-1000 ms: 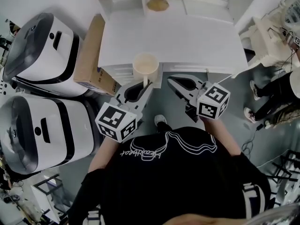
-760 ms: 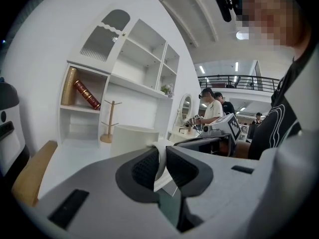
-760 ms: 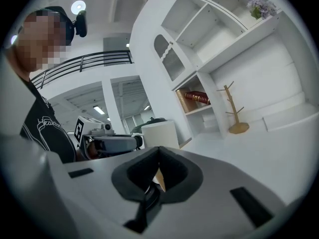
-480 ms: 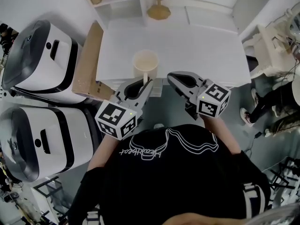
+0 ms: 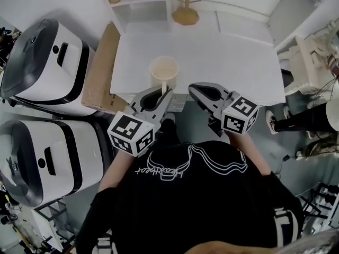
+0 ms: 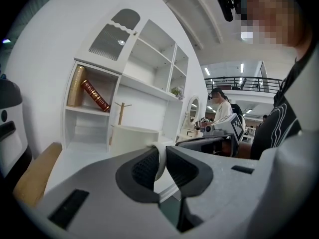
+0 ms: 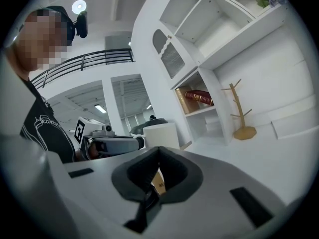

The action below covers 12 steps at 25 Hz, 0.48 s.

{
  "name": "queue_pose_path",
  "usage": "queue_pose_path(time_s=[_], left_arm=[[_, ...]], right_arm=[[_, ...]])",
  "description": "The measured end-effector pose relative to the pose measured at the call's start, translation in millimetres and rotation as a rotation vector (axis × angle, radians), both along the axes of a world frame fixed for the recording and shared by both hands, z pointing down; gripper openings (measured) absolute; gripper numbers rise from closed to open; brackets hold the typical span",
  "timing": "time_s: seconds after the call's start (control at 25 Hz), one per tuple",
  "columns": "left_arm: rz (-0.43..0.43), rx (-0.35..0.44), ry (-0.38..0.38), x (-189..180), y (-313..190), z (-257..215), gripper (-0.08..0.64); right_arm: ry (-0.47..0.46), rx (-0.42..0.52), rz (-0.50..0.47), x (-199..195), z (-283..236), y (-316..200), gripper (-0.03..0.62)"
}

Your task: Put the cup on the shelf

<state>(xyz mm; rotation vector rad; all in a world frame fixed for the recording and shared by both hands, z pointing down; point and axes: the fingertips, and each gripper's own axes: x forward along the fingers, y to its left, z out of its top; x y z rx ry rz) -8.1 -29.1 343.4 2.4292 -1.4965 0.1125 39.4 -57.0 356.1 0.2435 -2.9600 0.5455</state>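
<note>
A cream cup (image 5: 164, 69) hangs over the front part of the white tabletop (image 5: 228, 52). My left gripper (image 5: 166, 92) is shut on its handle (image 6: 161, 157), which sits pinched between the two dark pads; the cup body (image 6: 132, 140) shows just beyond them. My right gripper (image 5: 193, 88) hovers beside it to the right at the table's front edge, jaws shut with nothing between them (image 7: 158, 150). The white shelf unit (image 6: 149, 59) rises at the back of the tabletop. The left gripper (image 7: 112, 144) and cup (image 7: 160, 132) also show in the right gripper view.
A wooden mug tree (image 5: 185, 14) stands at the back of the tabletop, books (image 6: 93, 94) lean in a lower shelf compartment. A cardboard box (image 5: 100, 67) and two white machines (image 5: 50, 62) (image 5: 42, 152) stand at the left. A person (image 6: 222, 108) stands at the far right.
The table and shelf have slid closer under the grippers, so the cup now hangs further in over the tabletop. Both grippers keep their pose.
</note>
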Motion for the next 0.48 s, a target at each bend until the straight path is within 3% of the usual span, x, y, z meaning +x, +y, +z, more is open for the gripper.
queue_pose_path(time_s=[0.48], left_arm=[[0.042, -0.038, 0.026, -50, -91, 9, 0.048]], right_arm=[[0.026, -0.034, 0.058, -43, 5, -87, 0.006]])
